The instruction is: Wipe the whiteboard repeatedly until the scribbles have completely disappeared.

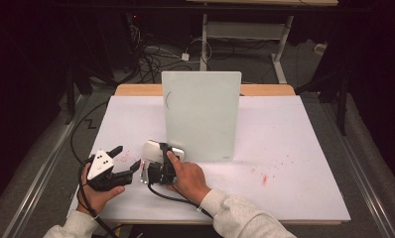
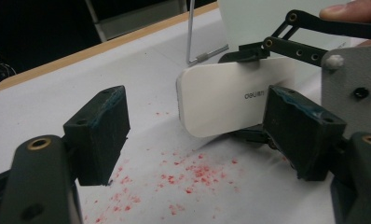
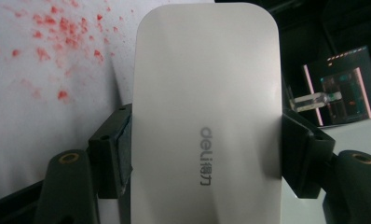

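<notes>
A white rounded eraser with grey "deli" lettering is clamped flat between the jaws of my right gripper, just in front of the upright whiteboard's lower left corner. In the right gripper view the eraser sits between both pads of the right gripper, which is shut on its long sides. My left gripper rests low on the table to the left, jaws wide apart and empty. Seen from the left gripper, the eraser hovers slightly above the table ahead.
A pale whiteboard stands upright mid-table on a wire stand. The white table sheet carries red specks at the right and more red specks under the left gripper. Cables and a desk frame lie on the floor behind.
</notes>
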Demonstrator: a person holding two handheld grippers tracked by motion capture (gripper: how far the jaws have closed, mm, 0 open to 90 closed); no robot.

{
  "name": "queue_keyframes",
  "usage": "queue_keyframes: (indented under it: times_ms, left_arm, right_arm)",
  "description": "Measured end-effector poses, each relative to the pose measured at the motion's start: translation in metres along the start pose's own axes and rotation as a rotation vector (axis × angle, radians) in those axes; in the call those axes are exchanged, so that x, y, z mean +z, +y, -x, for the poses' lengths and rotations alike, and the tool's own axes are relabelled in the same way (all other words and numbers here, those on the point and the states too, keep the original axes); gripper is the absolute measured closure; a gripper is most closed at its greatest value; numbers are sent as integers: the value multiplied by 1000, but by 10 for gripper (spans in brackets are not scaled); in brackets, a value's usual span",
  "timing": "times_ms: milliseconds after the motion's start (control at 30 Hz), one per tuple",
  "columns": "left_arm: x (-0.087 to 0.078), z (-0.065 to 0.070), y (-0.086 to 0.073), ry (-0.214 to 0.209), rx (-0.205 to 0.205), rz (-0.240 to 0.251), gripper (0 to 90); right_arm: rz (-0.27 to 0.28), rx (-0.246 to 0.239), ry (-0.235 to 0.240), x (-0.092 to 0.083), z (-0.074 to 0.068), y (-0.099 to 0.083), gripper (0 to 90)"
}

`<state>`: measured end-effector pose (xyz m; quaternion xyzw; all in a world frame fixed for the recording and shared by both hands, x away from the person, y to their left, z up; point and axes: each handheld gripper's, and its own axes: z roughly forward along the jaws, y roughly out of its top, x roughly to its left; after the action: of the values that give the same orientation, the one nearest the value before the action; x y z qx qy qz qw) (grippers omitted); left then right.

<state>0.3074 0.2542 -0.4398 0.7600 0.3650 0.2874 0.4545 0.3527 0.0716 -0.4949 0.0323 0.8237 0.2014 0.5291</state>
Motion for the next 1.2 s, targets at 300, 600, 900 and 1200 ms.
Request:
queue_keyframes:
  times_ms: [300,600,900,1200]
  left_arm:
    - [1,2,0,1,8,-12,224]
    - [5,5,0,-7,16,-24,224]
    - [4,6,1,-13,22,-21,225]
    - [5,5,0,-21,22,-20,225]
  right_arm:
    - [-16,-9,-40,-10,16,-28,310]
    - [23,97,-99,-16,55,-35,310]
    - [20,202,-131,-16,98,-17,310]
    - [33,281,-171,-15,146,2,310]
